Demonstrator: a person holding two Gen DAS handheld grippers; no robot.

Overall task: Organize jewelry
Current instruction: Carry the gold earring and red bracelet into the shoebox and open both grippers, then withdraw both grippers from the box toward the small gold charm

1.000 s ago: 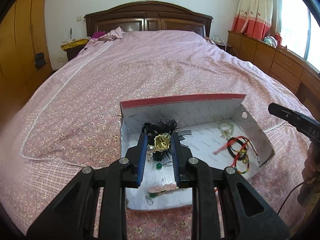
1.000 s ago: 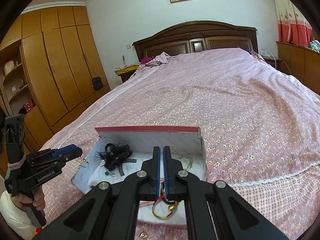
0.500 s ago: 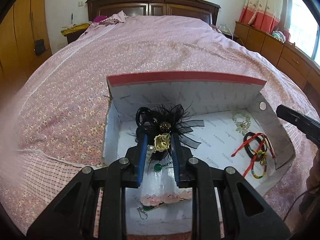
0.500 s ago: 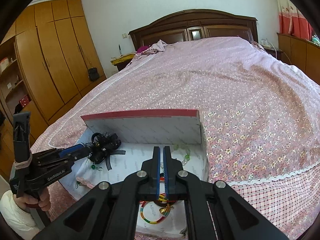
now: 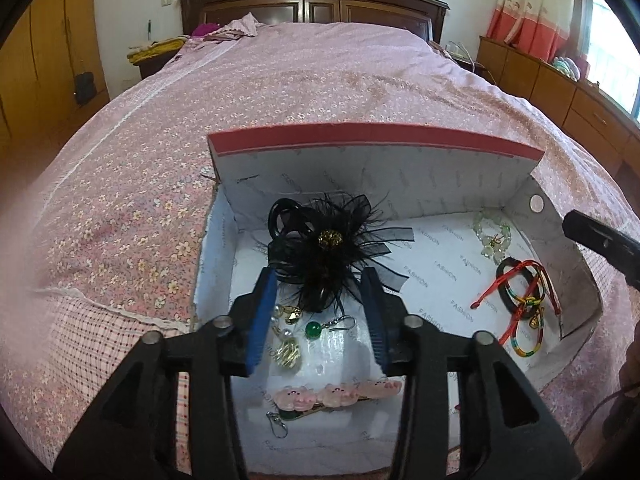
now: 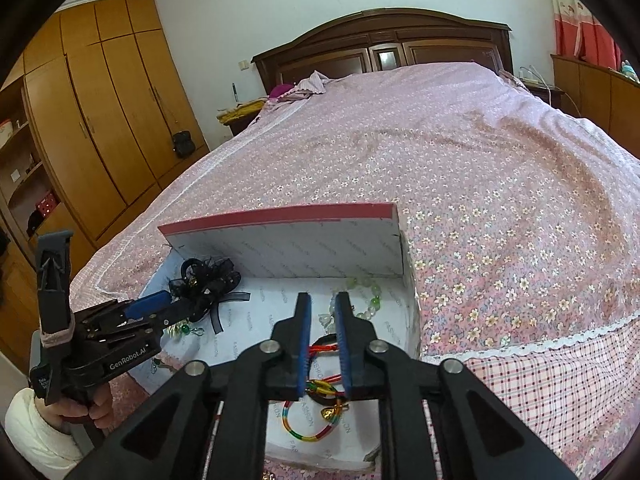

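Note:
An open white box (image 5: 420, 196) with a red rim lies on the bed. My left gripper (image 5: 320, 280) is open over its left part, empty. Below it lie a gold flower earring (image 5: 287, 352), a green bead earring (image 5: 314, 329) and a pink hair clip (image 5: 336, 394). A black feather hair piece (image 5: 328, 248) lies just ahead. My right gripper (image 6: 322, 304) is open a little over the red and multicoloured bracelets (image 6: 316, 390), empty. A pale green bead bracelet (image 6: 370, 300) lies at the box's back right.
The pink floral bedspread (image 6: 460, 184) surrounds the box. Wooden wardrobes (image 6: 100, 120) stand to the left and a dark headboard (image 6: 384, 46) at the far end. A low wooden cabinet (image 5: 560, 92) runs under the window at right.
My left gripper opened and let go of the gold flower earring, which now lies in the box. My right gripper opened a little. Both moved closer over the box.

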